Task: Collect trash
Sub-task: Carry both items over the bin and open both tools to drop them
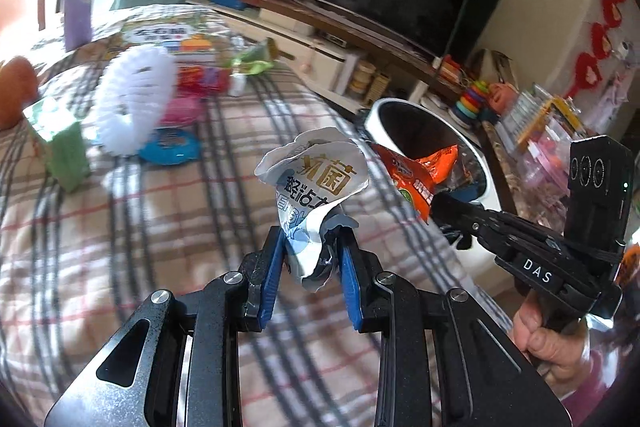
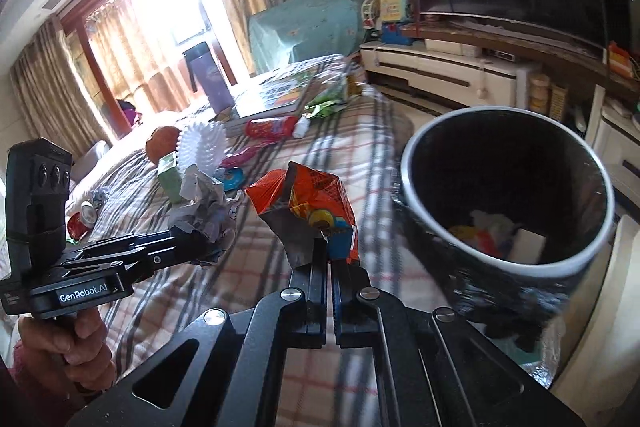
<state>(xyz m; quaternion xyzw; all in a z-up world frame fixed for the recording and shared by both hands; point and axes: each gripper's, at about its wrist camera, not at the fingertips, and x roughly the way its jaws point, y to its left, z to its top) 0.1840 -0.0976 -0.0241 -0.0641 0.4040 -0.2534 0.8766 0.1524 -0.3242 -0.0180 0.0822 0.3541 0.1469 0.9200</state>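
Left wrist view: left gripper [image 1: 310, 247], blue fingers [image 1: 272, 267] pinching crumpled white wrapper [image 1: 316, 179], held above plaid tabletop [image 1: 160, 227]. Right gripper [image 1: 440, 201] at right, clamped on orange snack bag [image 1: 416, 175] near rim of black trash bin [image 1: 384, 107]. Hand [image 1: 552, 339] gripping handle below.

Right wrist view: right gripper [image 2: 332, 259], fingers pressed together on orange snack bag [image 2: 308, 203]. Trash bin [image 2: 408, 163] just right, scraps inside. Left gripper [image 2: 200, 247] with crumpled white wrapper [image 2: 204, 199] at left. On tabletop [image 2: 360, 147] behind: white spiky brush [image 2: 200, 143], purple bottle [image 2: 208, 75], green packet [image 2: 328, 103].
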